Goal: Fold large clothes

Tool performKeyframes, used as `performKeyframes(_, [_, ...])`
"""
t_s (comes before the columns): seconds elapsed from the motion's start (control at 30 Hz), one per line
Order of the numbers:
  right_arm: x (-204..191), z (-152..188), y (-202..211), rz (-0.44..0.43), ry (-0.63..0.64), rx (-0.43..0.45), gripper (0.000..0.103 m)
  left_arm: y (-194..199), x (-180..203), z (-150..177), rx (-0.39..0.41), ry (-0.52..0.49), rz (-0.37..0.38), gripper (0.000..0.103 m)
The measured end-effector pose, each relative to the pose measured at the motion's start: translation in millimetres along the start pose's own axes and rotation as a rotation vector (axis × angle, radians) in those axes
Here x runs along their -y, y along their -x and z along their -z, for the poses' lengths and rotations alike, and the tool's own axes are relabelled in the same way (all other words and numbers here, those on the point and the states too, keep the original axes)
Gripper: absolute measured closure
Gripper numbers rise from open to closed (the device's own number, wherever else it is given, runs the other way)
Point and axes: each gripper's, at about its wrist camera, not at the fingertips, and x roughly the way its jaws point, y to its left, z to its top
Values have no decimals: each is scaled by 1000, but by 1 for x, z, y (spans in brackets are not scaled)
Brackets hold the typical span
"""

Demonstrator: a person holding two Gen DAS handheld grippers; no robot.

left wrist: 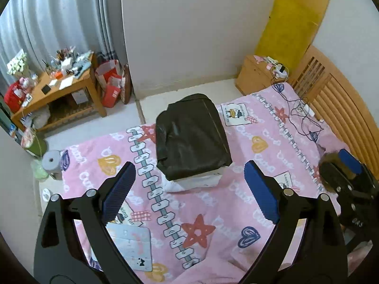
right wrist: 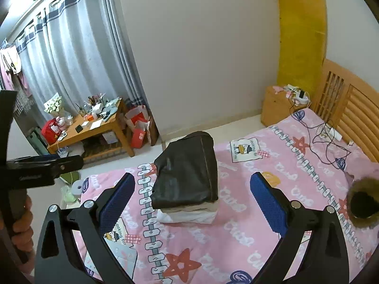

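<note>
Both my left gripper [left wrist: 189, 189] and right gripper [right wrist: 193, 203] hang spread and empty, since the folded black garment [left wrist: 191, 139] already tops the centre-frame stack.

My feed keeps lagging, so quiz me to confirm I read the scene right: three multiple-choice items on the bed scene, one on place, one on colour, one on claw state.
1. Where does the folded black garment lie?
A. on the floor
B. on top of a folded white garment on the pink bedspread
C. on the wooden table

2. What colour are the pads of the left claw?
A. blue
B. red
C. green

3. How do the two claws stand?
A. both shut on cloth
B. left shut, right claw open
C. both open and empty

Answers:
1 B: the black bundle sits stacked on the white one, mid-bed.
2 A: both finger pads show ribbed blue.
3 C: in each wrist view the fingers are spread wide with only bedspread and the stack seen between them.
</note>
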Motion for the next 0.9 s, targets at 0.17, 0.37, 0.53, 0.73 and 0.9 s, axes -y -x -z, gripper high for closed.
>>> performKeyframes(0.17, [5, 0, 10, -17, -35, 7, 8, 14, 11, 10, 16, -38, -48, 12])
performKeyframes(0.37, [2, 10, 23, -4, -2, 10, 8, 17, 19, 26, -3, -28, -46, 12])
performKeyframes(0.53, [0, 20, 30, -14, 4, -11, 8, 26, 20, 33, 17, -11, -34, 12])
performKeyframes(0.73, [-3, 29, 37, -31, 4, -29, 8, 30, 22, 39, -18, 7, -37, 12])
performKeyframes(0.9, [0, 29, 41, -28, 14, -33, 8, 31, 29, 42, -24, -5, -56, 12])
